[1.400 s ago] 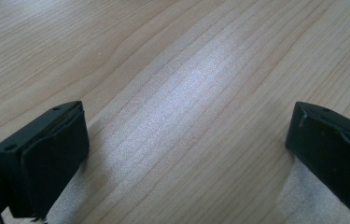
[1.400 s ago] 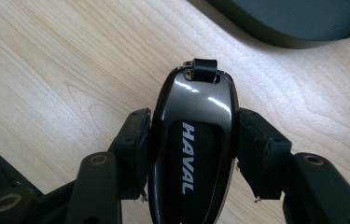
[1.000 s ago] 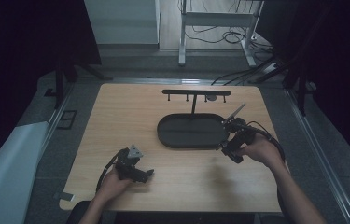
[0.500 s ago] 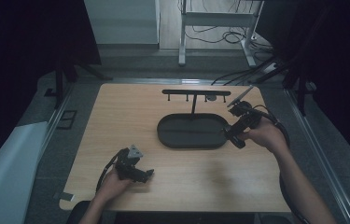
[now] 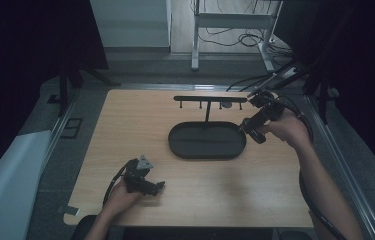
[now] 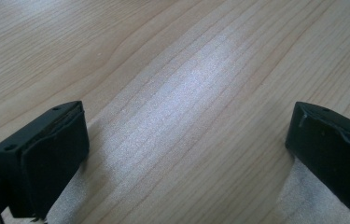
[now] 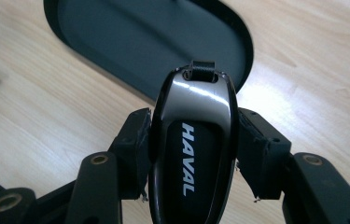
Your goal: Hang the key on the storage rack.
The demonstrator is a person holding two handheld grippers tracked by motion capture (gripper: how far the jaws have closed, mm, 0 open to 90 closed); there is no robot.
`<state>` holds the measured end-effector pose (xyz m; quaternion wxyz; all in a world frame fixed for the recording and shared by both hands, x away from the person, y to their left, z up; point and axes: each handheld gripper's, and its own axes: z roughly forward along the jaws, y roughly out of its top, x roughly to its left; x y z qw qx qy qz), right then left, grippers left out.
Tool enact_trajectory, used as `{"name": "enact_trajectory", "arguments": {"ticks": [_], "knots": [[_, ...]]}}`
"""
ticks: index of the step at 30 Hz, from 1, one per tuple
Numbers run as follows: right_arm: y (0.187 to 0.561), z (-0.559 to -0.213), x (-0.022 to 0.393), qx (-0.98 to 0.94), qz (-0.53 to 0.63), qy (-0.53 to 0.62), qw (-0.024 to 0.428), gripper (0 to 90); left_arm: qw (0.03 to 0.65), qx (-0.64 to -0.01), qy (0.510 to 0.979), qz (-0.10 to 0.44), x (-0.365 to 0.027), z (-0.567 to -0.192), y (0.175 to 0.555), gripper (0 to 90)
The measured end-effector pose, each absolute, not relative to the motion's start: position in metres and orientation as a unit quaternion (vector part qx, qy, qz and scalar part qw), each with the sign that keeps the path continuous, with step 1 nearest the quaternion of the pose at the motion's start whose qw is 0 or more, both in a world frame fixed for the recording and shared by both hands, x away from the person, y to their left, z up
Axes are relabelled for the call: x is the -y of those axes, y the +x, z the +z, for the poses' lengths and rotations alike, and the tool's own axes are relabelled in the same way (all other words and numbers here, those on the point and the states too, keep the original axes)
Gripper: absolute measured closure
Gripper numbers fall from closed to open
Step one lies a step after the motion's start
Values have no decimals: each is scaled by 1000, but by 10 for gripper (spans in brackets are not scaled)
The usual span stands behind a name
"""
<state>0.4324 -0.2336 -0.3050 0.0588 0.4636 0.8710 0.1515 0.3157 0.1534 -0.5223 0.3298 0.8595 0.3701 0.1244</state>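
Near the right edge of the table [image 5: 125, 120], the right gripper [image 5: 253, 125] pinches one HAVAL car key fob [image 7: 193, 140] between its pads, gripping the fob across its width. The fob's long axis runs in line with the jaws, and its strap loop [image 7: 201, 67] leads at the free end. One black oval tray [image 5: 180, 150] lies toward the middle of the table, just beside and below the gripper, and its right end sits under the loop. One black rack with hooks [image 5: 210, 99] rises from the tray, and its bar ends close to the right gripper. The coming move probably turns on the loop pointing toward that bar. At the table's near edge, the left gripper [image 5: 147, 186] rests with jaws spread and nothing between them, well apart from the tray. The right hand [image 5: 287, 127] is the nearer one.
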Motion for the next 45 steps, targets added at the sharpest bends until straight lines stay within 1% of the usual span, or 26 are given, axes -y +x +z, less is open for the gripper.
{"name": "enact_trajectory", "arguments": {"ticks": [20, 31, 40, 45], "knots": [[460, -268, 231, -855, 161, 489, 69, 485, 330, -369, 860, 125, -153, -522, 316, 0], [471, -256, 222, -852, 161, 492, 75, 485, 330, -369, 860, 124, -153, -522, 316, 0], [480, -253, 223, -844, 152, 508, 88, 485, 330, -369, 860, 125, -153, -523, 316, 0], [485, -260, 234, -832, 147, 526, 94, 485, 330, -369, 860, 125, -153, -522, 316, 0]]}}
